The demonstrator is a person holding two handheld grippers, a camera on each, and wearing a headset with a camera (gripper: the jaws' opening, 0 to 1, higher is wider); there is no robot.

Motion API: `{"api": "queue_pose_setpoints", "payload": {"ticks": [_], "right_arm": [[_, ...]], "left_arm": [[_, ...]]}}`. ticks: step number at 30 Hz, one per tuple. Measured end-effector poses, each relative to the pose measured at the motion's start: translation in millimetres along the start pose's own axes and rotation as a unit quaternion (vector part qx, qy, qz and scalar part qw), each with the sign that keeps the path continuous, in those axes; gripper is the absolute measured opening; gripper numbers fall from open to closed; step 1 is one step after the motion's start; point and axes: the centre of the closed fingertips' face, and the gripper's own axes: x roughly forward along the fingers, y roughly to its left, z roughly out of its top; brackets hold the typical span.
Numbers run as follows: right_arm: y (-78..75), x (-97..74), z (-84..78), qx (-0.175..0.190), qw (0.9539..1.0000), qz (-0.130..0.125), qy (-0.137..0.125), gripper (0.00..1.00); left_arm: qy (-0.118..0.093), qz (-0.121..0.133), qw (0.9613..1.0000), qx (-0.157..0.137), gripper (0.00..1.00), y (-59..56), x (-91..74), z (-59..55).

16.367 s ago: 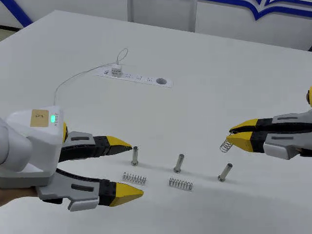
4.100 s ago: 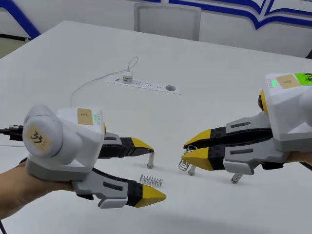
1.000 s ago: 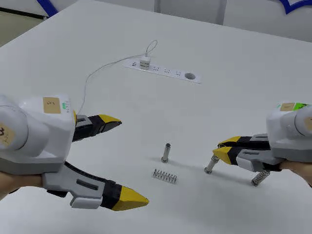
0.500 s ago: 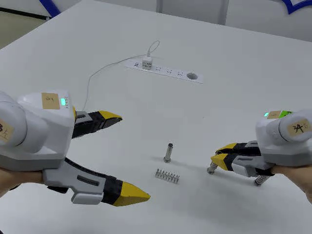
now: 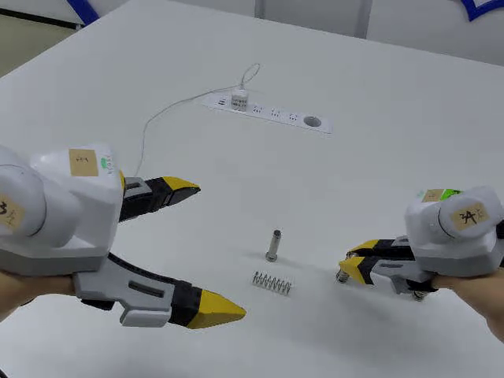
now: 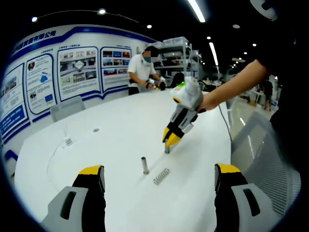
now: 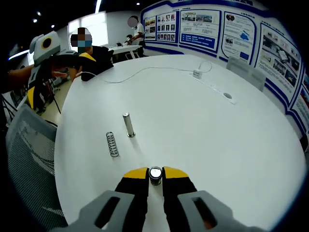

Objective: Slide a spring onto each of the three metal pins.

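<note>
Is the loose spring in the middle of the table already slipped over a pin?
No, the spring lies flat on the table beside the bare upright pin.

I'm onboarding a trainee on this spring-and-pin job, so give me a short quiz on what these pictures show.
1. True or false: the left gripper has its jaws wide apart and holds nothing.
2. Where does the loose spring lie? A) on the power strip; B) on the table beside the bare pin; C) between the left gripper's jaws.
3. Fill in: in the right gripper view, the right gripper has its jaws closed on either side of the top of a ____.

Key: 1 true; 2 B; 3 pin.
</note>
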Motion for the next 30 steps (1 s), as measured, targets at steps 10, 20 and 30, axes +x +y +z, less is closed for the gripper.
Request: {"api": "queue_pose_setpoints", "payload": {"ticks": [10,20,30], "right_arm": [[-0.7,-1.0,-0.5,0.006,1.0000,-0.004,0.001,0.12],[1.7,-10.7,6.7,0.003,1.0000,-0.002,-0.005,0.15],[16.2,-22.3,28.9,-0.028,0.9993,0.002,-0.025,0.17]], "left_arm": [[0.000,-0.002,1.0000,0.000,0.97,-1.1,0.8,-0.3],[-0.002,-0.004,1.0000,0.005,0.97,-3.0,0.5,4.0],[-0.001,-0.001,1.0000,0.006,0.96,-0.6,-3.9,2.5]]}}
